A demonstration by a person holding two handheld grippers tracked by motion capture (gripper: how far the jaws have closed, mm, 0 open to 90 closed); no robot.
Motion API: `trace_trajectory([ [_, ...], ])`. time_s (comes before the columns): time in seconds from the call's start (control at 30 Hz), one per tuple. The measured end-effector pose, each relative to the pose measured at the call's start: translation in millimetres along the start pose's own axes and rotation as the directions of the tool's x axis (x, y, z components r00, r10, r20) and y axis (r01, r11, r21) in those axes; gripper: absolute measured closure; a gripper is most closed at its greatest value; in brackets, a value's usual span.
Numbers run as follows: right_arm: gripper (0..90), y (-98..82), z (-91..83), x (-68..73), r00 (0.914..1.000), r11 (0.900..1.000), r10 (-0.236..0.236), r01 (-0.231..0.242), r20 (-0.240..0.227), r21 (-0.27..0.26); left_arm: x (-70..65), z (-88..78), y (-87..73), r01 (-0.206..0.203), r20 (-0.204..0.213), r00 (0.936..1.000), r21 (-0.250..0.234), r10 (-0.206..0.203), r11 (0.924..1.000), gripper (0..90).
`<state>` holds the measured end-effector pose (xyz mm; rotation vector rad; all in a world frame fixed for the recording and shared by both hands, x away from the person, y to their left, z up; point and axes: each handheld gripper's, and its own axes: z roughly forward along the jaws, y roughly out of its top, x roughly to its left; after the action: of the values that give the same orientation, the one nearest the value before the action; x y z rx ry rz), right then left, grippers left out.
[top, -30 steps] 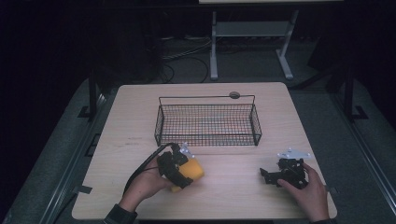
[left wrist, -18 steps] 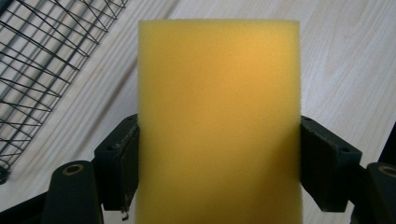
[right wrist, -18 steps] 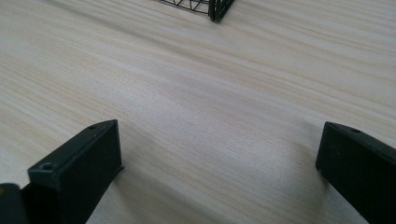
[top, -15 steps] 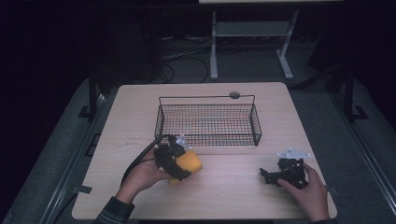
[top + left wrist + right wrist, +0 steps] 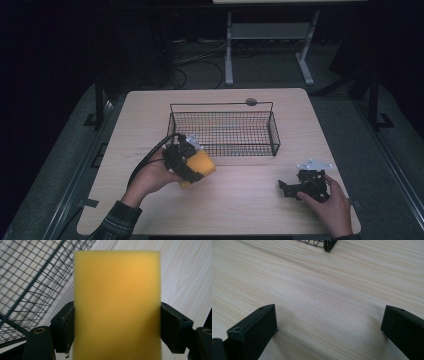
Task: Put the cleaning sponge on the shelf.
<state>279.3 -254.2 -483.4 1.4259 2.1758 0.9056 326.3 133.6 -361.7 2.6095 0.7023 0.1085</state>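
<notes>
Beside wire basket (image 5: pixel 222 129): left tool (image 5: pixel 192 165) clamps yellow sponge (image 5: pixel 117 305) | right tool (image 5: pixel 289 188) wide open, empty

We look down on a pale wooden table (image 5: pixel 240 205) lit amid a dark room. Grey floor (image 5: pixel 385 165) flanks the table; beyond its far edge, a white stand (image 5: pixel 230 55) rises and black cables (image 5: pixel 200 62) lie beside it.

A yellow sponge (image 5: pixel 117 305) is clamped between two black fingers (image 5: pixel 65 327), a wire basket (image 5: pixel 32 280) beside it.
</notes>
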Motion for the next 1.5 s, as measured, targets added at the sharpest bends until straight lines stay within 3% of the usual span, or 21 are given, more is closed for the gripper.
trace_trajectory([
  [0.87, 0.0, 0.0, 0.0, -0.2, 1.0000, 1.000, -0.003, 0.003, 0.001, -0.001, 37.8, -24.1, 23.5, 0.045, -0.047, 0.9978, -0.040, -0.046, 0.9982, 24.6],
  [1.5, 0.0, 0.0, 0.1, -0.2, 1.0000, 1.000, -0.003, 0.003, 0.002, -0.002, 77.0, -29.0, 46.4, 0.079, -0.098, 0.9915, -0.065, -0.085, 0.9948, 24.7],
])
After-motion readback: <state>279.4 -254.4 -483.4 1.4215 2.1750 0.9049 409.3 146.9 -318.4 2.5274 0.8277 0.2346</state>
